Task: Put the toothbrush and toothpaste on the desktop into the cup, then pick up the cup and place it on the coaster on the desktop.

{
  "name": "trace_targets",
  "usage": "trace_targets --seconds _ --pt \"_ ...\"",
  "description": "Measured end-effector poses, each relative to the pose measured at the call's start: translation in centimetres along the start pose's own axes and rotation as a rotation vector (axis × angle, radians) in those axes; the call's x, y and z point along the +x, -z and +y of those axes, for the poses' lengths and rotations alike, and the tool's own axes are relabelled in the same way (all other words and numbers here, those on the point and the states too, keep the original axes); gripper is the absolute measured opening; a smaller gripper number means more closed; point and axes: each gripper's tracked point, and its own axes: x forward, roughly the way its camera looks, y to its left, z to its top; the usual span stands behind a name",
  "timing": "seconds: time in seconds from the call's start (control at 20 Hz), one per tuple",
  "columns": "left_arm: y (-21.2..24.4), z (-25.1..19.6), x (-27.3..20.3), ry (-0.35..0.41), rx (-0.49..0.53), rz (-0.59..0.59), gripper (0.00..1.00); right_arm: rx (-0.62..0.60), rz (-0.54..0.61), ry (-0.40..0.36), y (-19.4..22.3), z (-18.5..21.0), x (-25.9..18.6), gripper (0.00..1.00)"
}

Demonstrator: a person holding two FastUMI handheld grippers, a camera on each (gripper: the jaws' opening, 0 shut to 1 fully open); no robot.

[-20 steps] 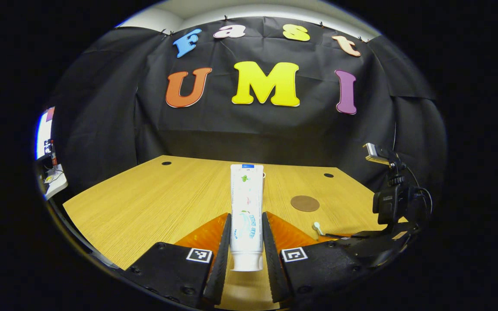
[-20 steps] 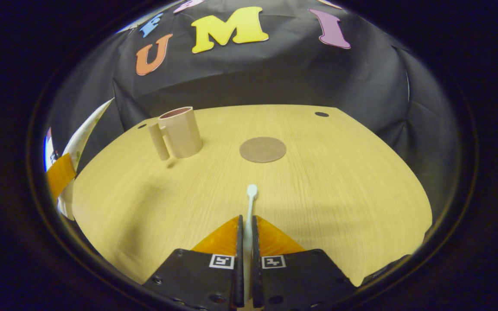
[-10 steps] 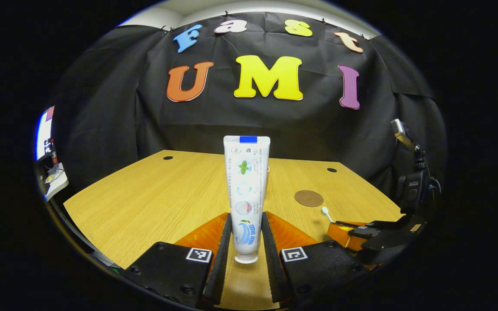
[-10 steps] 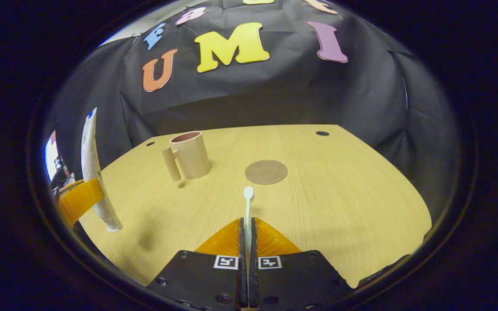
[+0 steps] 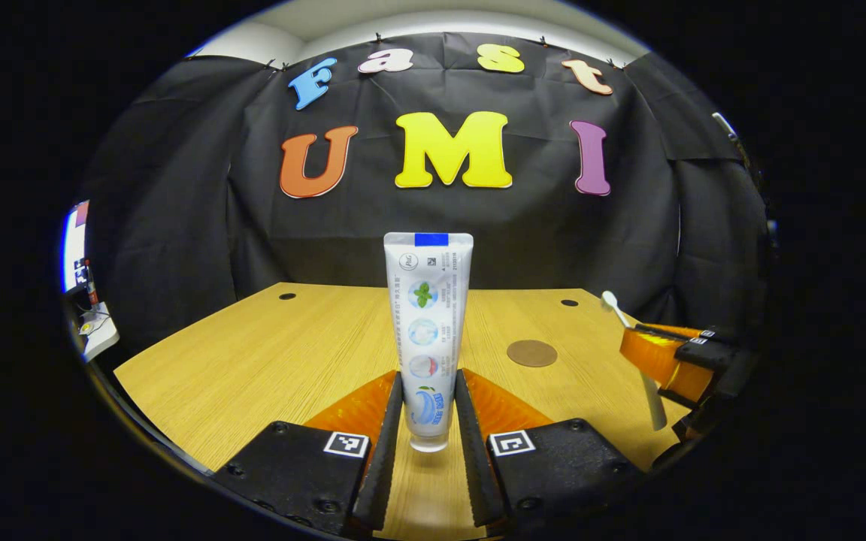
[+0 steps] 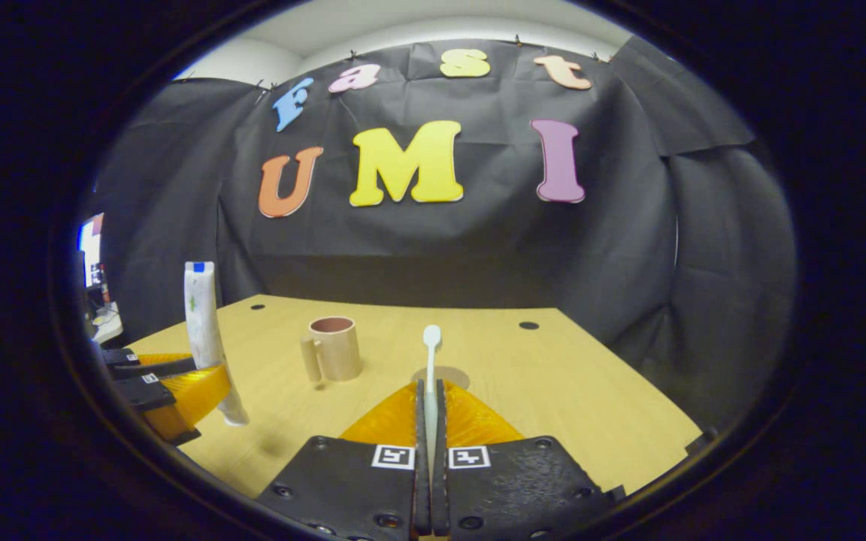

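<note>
- So, your left gripper (image 5: 428, 421) has the toothpaste (image 5: 427, 323) clamped between both fingers near its cap end, tube upright, cap down, flat crimped end up, hanging clear above the desktop (image 5: 252, 361).
- Your right gripper (image 6: 431, 436) has its fingers nearly closed, pinching the toothbrush (image 6: 431, 368) handle; long axis runs straight forward along the fingers, head pointing away and slightly up.
- Right gripper view gives you the cup (image 6: 334, 348): upright on the desktop, handle on its left side, opening up, nothing visible inside. In the left gripper view the tube stands in front of where the cup would be.
- Left gripper view gives you the coaster (image 5: 531, 353) in full, flat on the desktop, right of the tube; in the right gripper view the toothbrush covers part of it.
- Each view catches the other gripper at its edge: toothbrush tilted up-left at the right of the left gripper view, toothpaste upright at the left of the right gripper view.
- Cup and coaster sit apart.
</note>
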Motion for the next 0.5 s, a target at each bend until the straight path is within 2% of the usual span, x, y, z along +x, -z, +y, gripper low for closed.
trace_targets --seconds 0.3,0.5 --pt "-0.9 -0.1 -0.3 0.023 -0.022 -0.022 0.44 -0.015 -0.083 -0.002 -2.8 -0.1 -2.6 0.01" --pt "-4.0 -0.3 0.6 0.051 -0.074 -0.107 0.44 -0.008 -0.139 0.008 -4.9 -0.9 -4.1 0.01"
